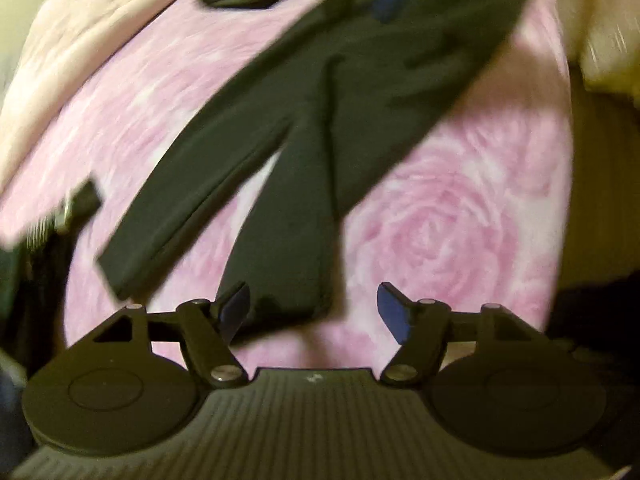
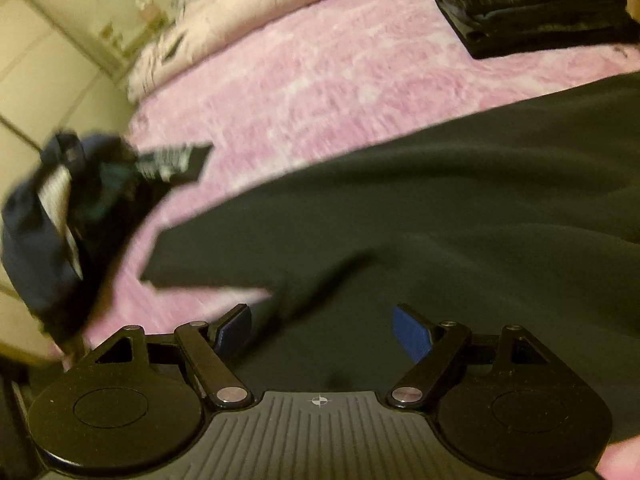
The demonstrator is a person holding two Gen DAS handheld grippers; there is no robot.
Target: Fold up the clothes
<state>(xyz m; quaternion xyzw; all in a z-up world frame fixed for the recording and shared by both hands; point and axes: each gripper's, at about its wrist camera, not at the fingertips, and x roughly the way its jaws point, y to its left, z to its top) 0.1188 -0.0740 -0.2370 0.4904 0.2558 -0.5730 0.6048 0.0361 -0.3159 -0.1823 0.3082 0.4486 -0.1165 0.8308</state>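
A bed covered by a fuzzy pink blanket with a pale rose pattern (image 1: 460,216) fills most of both views. A plain light-pink quilt (image 2: 224,24) lies bunched along its far edge in the right wrist view, next to a cream panelled wall (image 2: 44,60).

Spread flat on the blanket is a pair of dark olive-black trousers (image 1: 320,128). In the left wrist view its 2 legs run toward the camera, splitting apart partway down, with a wedge of pink blanket showing between them. The hem of one leg reaches down to just between the fingers of the left tongs. In the right wrist view the same trousers (image 2: 440,216) stretch across the frame as a broad dark band.

A stack of folded dark clothes (image 2: 532,8) sits on the blanket at the far right corner, well apart from the trousers. A loose heap of navy and striped garments (image 2: 68,216) hangs over the bed's left edge; it is blurred.

The left tongs (image 1: 314,312) are spread wide, holding nothing, poised over the trouser hem. The right tongs (image 2: 322,332) are likewise spread wide and hold nothing, with the dark fabric lying beneath and between their blue-padded fingers.
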